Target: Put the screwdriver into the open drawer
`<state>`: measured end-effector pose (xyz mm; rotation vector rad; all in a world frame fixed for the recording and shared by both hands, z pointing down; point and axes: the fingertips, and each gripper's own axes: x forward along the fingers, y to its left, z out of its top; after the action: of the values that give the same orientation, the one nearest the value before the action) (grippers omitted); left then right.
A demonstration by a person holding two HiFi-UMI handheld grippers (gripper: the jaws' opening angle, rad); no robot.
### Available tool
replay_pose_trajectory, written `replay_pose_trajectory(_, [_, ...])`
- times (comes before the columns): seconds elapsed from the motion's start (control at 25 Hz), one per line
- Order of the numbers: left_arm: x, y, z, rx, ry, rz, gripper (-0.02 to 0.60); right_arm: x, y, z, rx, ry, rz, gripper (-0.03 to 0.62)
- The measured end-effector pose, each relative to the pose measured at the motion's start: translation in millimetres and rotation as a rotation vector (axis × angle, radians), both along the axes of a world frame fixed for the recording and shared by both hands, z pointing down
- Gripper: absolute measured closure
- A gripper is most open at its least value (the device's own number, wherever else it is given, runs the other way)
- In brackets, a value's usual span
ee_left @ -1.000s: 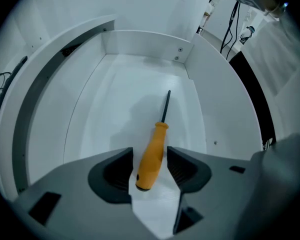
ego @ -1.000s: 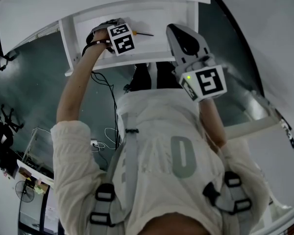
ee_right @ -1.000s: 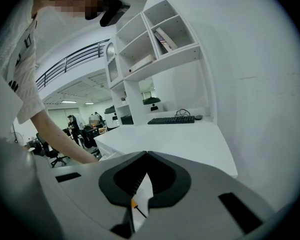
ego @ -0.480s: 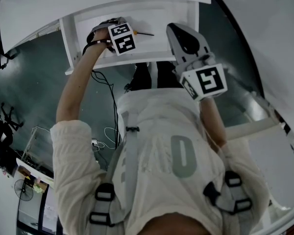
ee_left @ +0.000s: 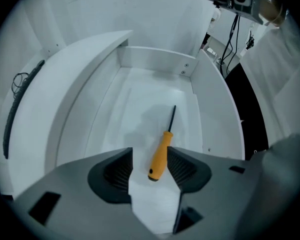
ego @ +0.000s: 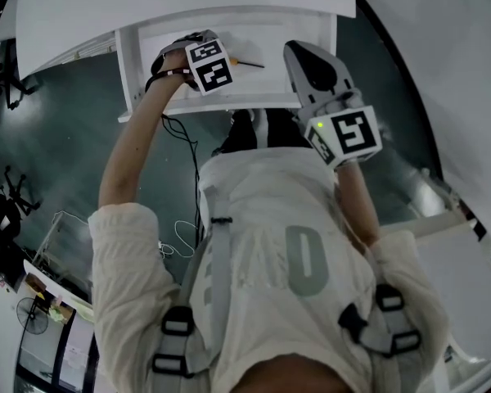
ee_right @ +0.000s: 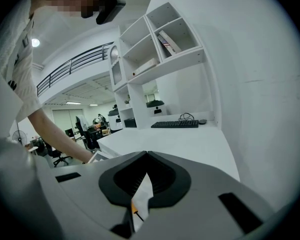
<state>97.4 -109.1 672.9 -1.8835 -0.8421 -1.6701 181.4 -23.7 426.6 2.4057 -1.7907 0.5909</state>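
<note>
The white drawer point(ego: 131, 64) stands pulled out under the desk top. On its floor point(ee_left: 140, 109) lies the screwdriver point(ee_left: 160, 156), with an orange handle and a dark shaft pointing away from me. My left gripper point(ee_left: 150, 151) is open, and the handle's end lies loose between the jaws without touching either pad. In the head view the left gripper point(ego: 217, 62) is inside the drawer, and the screwdriver's shaft point(ego: 247, 62) sticks out past its marker cube. My right gripper point(ego: 303, 56) hovers at the drawer's right front corner, shut with nothing in it; the right gripper point(ee_right: 147, 156) points over the desk.
The white desk top point(ego: 188, 6) overhangs the drawer's back. Cables point(ego: 176, 137) trail on the dark floor at the left. The person's shoes point(ego: 250, 129) stand below the drawer front. A keyboard point(ee_right: 175, 124) and wall shelves point(ee_right: 160, 49) lie farther along the desk.
The head view has shifted a little, so the drawer sits slightly right and lower. Both grippers and the screwdriver keep their places relative to the drawer.
</note>
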Motion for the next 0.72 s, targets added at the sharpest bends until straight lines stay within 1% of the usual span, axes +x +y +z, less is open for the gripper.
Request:
replay_pose_trajectory(0.08, [8,-7,-16,0.005,0.040,-0.020,0.382,0,-6,-9,0.013,0.017,-0.010,0.589])
replay_pose_trajectory(0.16, [20,-15,-38,0.008,0.098,-0.048,0.382,-1,-12,-19,0.031,0.035,-0.022,0.589])
replay_pose_trajectory(0.28, [43,-23,-78,-0.002,0.219,-0.102,0.382,-4,-21,-34,0.058,0.063,-0.038,0.589])
replay_pose_trajectory(0.4, [64,-32,-126,-0.029,0.363,-0.176,0.382,-9,-35,-49,0.082,0.103,-0.065,0.588])
replay_pose_trajectory(0.52, [85,-44,-185,-0.083,0.544,-0.293,0.382,-11,-54,-69,0.111,0.175,-0.107,0.589])
replay_pose_trajectory(0.6, [94,-56,-231,-0.120,0.694,-0.402,0.383,-15,-66,-86,0.136,0.199,-0.122,0.588])
replay_pose_trajectory(0.64, [96,-63,-254,-0.140,0.777,-0.471,0.397,-16,-71,-94,0.147,0.203,-0.124,0.589])
replay_pose_trajectory(0.72, [92,-80,-301,-0.181,0.944,-0.618,0.456,-18,-79,-106,0.166,0.213,-0.128,0.588])
